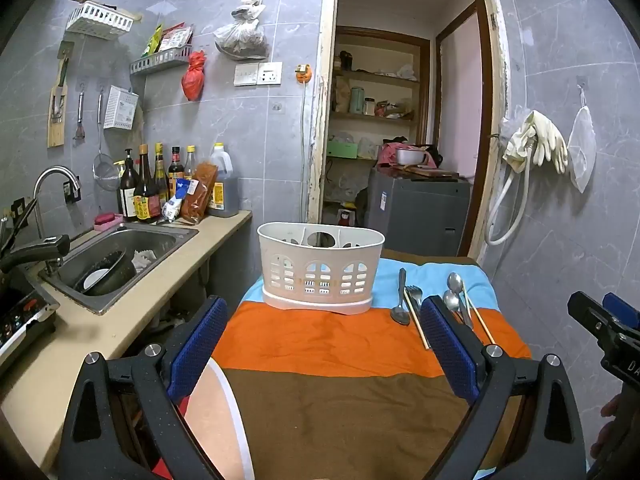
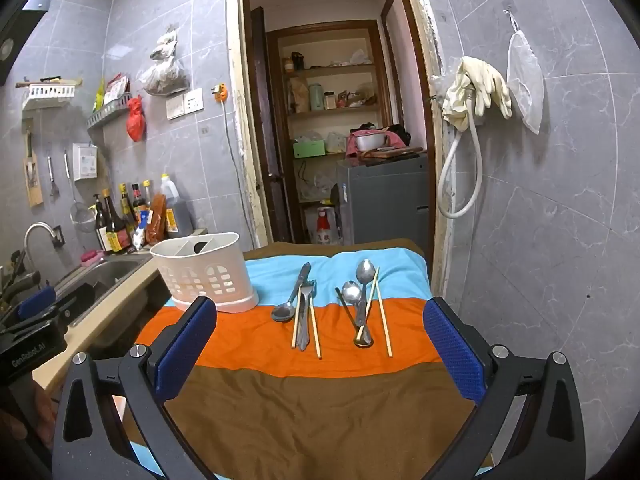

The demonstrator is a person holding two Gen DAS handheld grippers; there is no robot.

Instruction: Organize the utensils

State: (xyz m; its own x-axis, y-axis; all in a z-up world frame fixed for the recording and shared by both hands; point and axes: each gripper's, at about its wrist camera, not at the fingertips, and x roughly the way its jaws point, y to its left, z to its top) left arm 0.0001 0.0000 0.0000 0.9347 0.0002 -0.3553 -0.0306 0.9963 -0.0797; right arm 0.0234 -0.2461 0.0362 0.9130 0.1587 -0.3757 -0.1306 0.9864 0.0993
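A white plastic utensil holder (image 1: pixel 320 268) with divided compartments stands on a striped cloth (image 1: pixel 320 344); it also shows in the right wrist view (image 2: pixel 204 270). To its right lie spoons (image 2: pixel 354 292), a fork (image 2: pixel 306 300), a knife and chopsticks (image 2: pixel 382 320) in two loose clusters. They also show in the left wrist view (image 1: pixel 404 300). My left gripper (image 1: pixel 324 344) is open and empty, in front of the holder. My right gripper (image 2: pixel 320 344) is open and empty, in front of the utensils.
A steel sink (image 1: pixel 120 256) with a pot in it and a faucet sits in the counter at the left, with sauce bottles (image 1: pixel 160 184) behind. A doorway (image 1: pixel 400 120) opens to a pantry. Gloves and a hose hang on the right wall (image 2: pixel 472 92).
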